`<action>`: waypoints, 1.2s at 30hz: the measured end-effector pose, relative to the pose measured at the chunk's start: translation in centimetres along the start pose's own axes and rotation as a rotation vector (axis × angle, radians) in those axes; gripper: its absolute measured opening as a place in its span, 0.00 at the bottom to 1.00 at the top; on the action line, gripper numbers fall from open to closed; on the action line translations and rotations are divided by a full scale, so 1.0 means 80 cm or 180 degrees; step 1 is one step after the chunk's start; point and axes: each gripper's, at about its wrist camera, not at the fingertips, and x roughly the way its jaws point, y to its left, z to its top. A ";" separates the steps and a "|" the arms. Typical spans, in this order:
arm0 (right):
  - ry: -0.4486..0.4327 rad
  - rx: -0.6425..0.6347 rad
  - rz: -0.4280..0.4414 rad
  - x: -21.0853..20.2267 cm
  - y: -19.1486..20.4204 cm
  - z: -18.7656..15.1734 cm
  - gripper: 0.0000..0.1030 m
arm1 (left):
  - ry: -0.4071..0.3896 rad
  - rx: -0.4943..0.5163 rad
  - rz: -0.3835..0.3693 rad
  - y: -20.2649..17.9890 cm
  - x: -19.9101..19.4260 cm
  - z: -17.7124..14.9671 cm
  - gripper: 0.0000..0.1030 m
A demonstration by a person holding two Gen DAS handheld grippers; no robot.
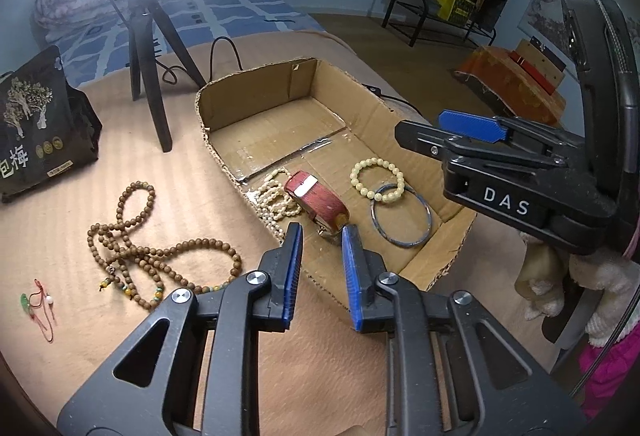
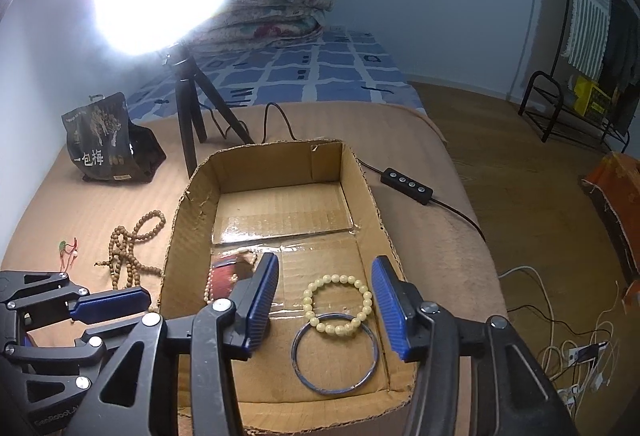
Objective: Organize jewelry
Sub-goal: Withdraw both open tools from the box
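Hovering over a cardboard box (image 2: 276,164) of jewelry on a brown-blanketed bed (image 1: 72,172), both hand-held grippers are gaping empty.

On the blanket, far left, a red-cord charm (image 1: 38,302) is lying beside a long wooden bead necklace (image 1: 152,252). In the box, a cream bead strand (image 1: 276,196) is touching a red watch strap (image 1: 320,202); further right, a pale bead bracelet (image 2: 338,304) is overlapping a blue bangle (image 2: 336,354). The left hand-held gripper (image 1: 320,236) is standing open just above the strap, the right hand-held gripper (image 2: 326,278) open above the bracelet.
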 end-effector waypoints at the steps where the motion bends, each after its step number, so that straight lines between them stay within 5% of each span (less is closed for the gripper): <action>1: -0.0006 -0.0001 -0.0010 -0.002 0.001 0.000 0.54 | -0.0006 0.0003 0.0006 0.001 -0.002 -0.001 0.18; 24: -0.0137 -0.0151 0.0011 -0.061 0.060 -0.001 0.76 | -0.0251 -0.0170 0.0257 0.055 -0.094 -0.030 0.19; 27: -0.0163 -0.0189 0.0018 -0.071 0.071 -0.002 0.77 | -0.0298 -0.0194 0.0295 0.062 -0.110 -0.036 0.34; 36: -0.0228 -0.0250 0.0090 -0.105 0.102 -0.007 0.83 | -0.0506 -0.0165 0.0486 0.071 -0.170 -0.055 0.35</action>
